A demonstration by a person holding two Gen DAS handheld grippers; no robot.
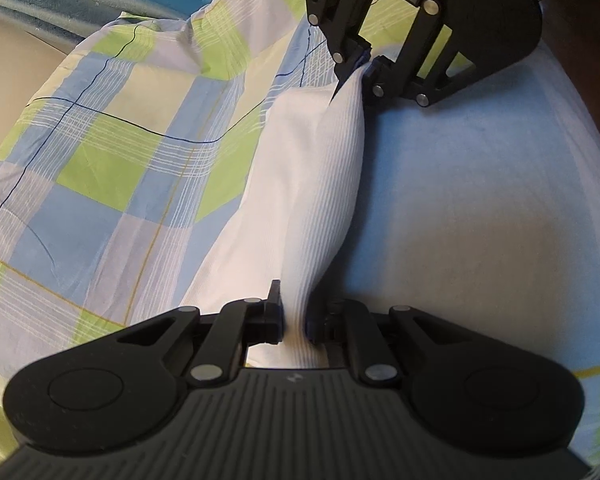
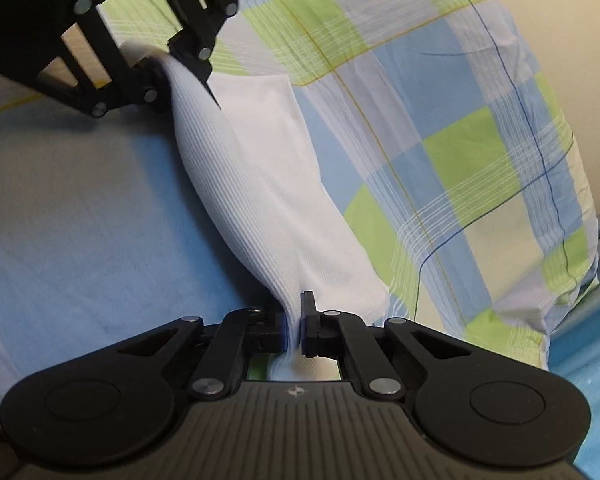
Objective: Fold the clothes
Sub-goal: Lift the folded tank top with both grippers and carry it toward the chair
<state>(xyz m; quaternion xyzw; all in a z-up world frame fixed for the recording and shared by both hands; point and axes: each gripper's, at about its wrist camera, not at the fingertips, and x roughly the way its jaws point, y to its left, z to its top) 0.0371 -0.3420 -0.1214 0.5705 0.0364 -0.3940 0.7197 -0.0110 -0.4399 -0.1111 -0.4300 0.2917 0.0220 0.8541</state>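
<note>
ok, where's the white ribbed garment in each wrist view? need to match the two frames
Left wrist: white ribbed garment runs up the centre, from the left gripper at the bottom to the right gripper at top.
Right wrist: it runs from the right gripper at bottom centre diagonally to the left gripper at upper left.
Shared landmark: checked pillow, left of the garment in the left view, right of it in the right view.

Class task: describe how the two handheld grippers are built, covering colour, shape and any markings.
Both the left gripper and right gripper are matte black: ribbed body with a small pale logo, two rounded lobes with circular discs, slotted linkage arms joined by silver pins, and blue-edged finger pads. No cables visible.
</note>
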